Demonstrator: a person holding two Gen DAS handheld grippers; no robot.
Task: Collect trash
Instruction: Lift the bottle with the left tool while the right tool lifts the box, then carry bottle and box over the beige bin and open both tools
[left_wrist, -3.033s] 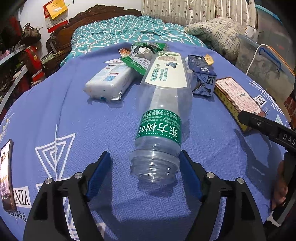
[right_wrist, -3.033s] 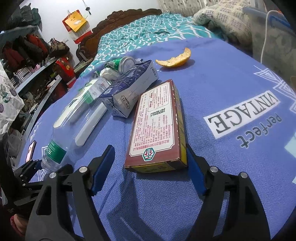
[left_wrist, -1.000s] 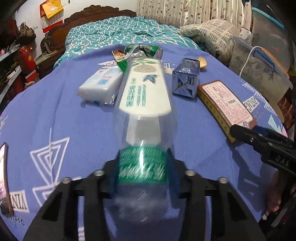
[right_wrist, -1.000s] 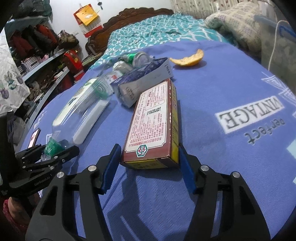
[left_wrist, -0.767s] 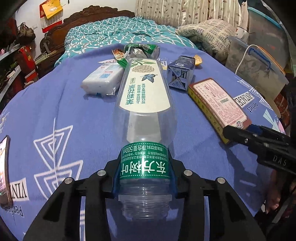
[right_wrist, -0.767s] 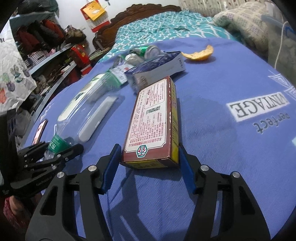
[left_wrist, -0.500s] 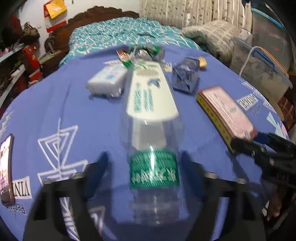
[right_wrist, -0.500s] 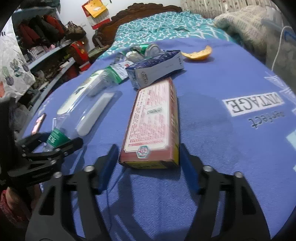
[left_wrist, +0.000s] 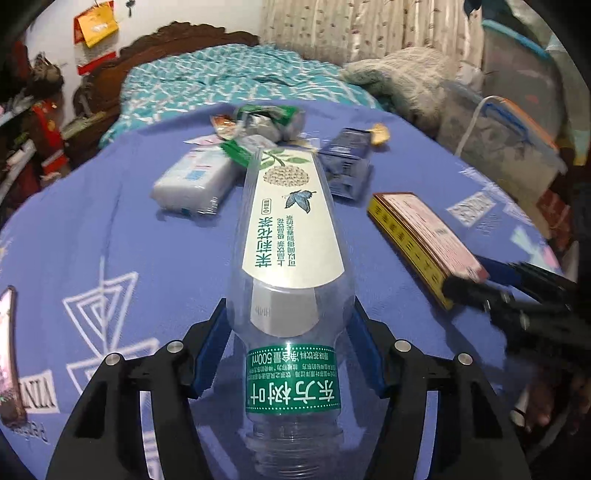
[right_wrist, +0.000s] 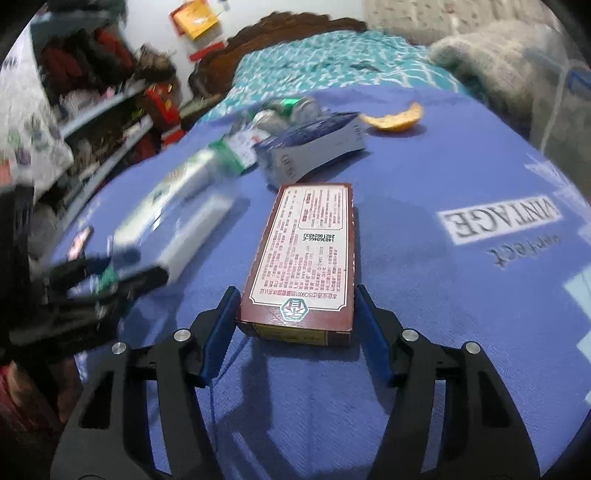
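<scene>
On blue printed cloth (left_wrist: 92, 229), left gripper (left_wrist: 290, 352) straddles clear plastic bottle (left_wrist: 291, 258): smooth, cylindrical, neck toward 6 o'clock, green band, cream label. Blue pads (left_wrist: 208, 354) flank shoulder, jaws closing, contact unclear. Right gripper (right_wrist: 295, 332) jaws closing around flat rectangular cardboard box (right_wrist: 306, 254), maroon-edged, pads just beside its long sides, no firm pinch visible. At 12 o'clock: soft white tissue pack (left_wrist: 194, 179), dark blue carton (left_wrist: 347, 164), crinkled green wrappers (left_wrist: 264, 120), curved orange peel (right_wrist: 393, 120).

Left tongs (left_wrist: 290, 347) closing, right tongs (right_wrist: 295, 328) closing, both angled downward
</scene>
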